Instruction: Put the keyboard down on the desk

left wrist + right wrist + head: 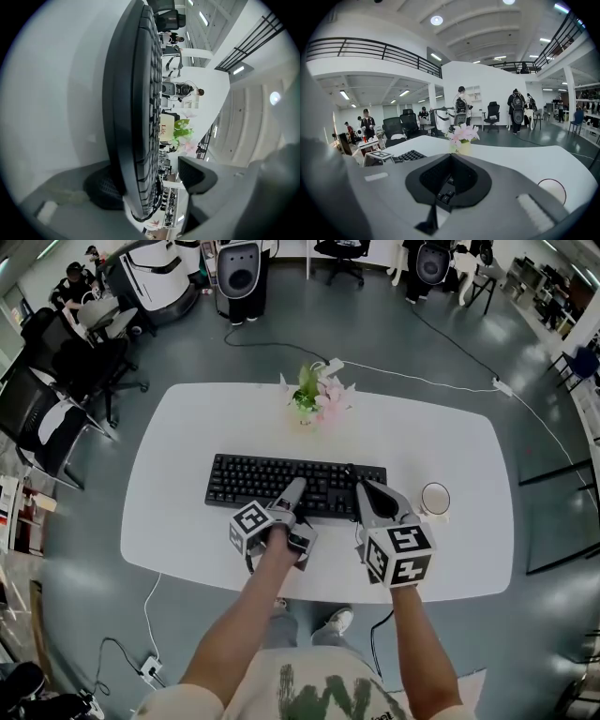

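Note:
The black keyboard point(281, 482) lies flat on the white desk point(187, 427), near the middle. My left gripper point(293, 491) reaches over its near edge. In the left gripper view the keyboard point(136, 93) runs edge-on between the jaws of the left gripper point(150, 183). One pad point(101, 190) sits against its underside, while the other pad point(197, 176) stands off the keys, so the gripper is open. My right gripper point(364, 491) points at the keyboard's right end. In its own view the right gripper point(449, 180) has its jaws together, with a few keys showing through the hollow between the pads.
A vase of pink flowers point(314, 397) stands behind the keyboard at the desk's far side. A round cup point(435, 498) sits just right of the right gripper. Office chairs and people stand on the floor beyond the desk.

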Motion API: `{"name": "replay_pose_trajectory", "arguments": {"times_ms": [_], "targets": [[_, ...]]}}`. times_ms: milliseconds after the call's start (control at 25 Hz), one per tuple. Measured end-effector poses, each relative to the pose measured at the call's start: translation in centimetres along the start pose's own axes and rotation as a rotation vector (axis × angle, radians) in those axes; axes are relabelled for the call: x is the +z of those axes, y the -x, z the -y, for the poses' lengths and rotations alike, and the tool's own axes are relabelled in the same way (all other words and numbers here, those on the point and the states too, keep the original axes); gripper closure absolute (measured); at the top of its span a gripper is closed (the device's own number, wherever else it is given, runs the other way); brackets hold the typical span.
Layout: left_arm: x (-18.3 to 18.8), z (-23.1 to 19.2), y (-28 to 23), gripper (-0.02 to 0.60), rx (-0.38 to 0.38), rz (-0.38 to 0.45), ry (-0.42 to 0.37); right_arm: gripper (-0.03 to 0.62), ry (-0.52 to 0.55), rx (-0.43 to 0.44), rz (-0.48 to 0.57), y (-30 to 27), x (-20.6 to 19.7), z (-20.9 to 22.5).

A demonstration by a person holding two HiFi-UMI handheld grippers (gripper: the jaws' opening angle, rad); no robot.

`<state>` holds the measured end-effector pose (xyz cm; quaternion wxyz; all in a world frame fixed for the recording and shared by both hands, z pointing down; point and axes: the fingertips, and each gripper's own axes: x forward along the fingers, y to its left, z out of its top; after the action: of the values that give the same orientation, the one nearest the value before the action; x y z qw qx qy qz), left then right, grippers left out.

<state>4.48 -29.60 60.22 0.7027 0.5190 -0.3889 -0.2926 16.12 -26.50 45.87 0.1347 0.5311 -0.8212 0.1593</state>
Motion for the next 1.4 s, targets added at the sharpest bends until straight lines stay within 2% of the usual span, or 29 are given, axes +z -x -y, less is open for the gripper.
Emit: {"name": "replay_pose_trajectory", "arguments": {"times_ms": [360, 760, 1400], "targets": [[0.3, -0.5, 0.0, 0.206, 0.094, 0.012, 0.028, 0.595, -0.004, -0.002, -0.011, 0.0, -0.9, 0.2], [-1.0, -0.9, 0.7, 0.169, 0.177, -0.047, 0.067, 0.595, -0.008, 0.010, -0.018, 0.5, -1.3, -0.3], [-1.8, -1.6, 2.4, 0.167, 0.199, -0.034, 0.101, 0.595, -0.001, 0.022, -0.015, 2.0, -1.6, -0.3]]}}
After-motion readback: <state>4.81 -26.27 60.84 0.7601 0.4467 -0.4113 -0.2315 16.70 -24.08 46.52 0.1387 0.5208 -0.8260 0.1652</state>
